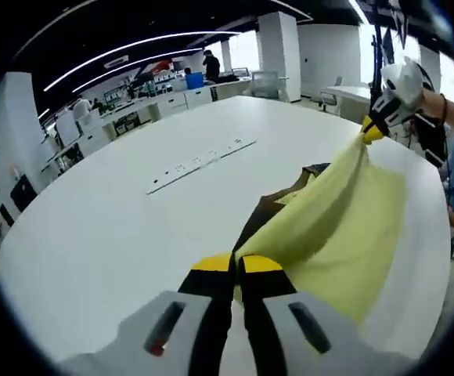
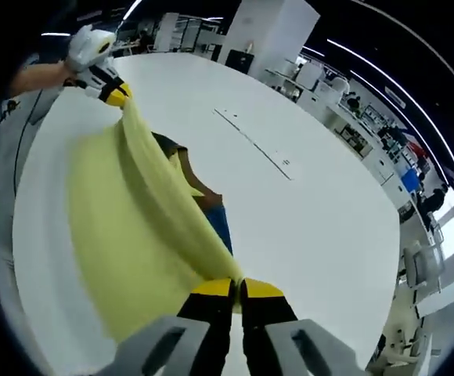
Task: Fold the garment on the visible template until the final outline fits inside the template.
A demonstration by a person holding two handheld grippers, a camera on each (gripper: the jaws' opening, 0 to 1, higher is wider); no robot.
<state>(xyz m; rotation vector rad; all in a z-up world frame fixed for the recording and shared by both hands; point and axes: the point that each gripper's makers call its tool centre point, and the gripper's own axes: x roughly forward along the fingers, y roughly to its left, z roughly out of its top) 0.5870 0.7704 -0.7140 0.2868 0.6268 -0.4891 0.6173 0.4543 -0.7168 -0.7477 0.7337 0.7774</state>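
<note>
White table (image 1: pixel 117 227) spanning frame. Yellow garment (image 1: pixel 344 227) hanging stretched across frame right, sagging toward dark cloth (image 1: pixel 270 205) at centre. Left gripper (image 1: pixel 237 262) and right gripper (image 2: pixel 237 288) both pinching garment edge. Fabric looking light, limp; gripping corners seeming best.

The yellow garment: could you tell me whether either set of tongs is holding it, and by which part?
Both are. The left tongs and right tongs each pinch an edge of the yellow garment, lifted taut between them.

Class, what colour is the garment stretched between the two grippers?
Pale yellow garment, clearest in the right gripper view.
</note>
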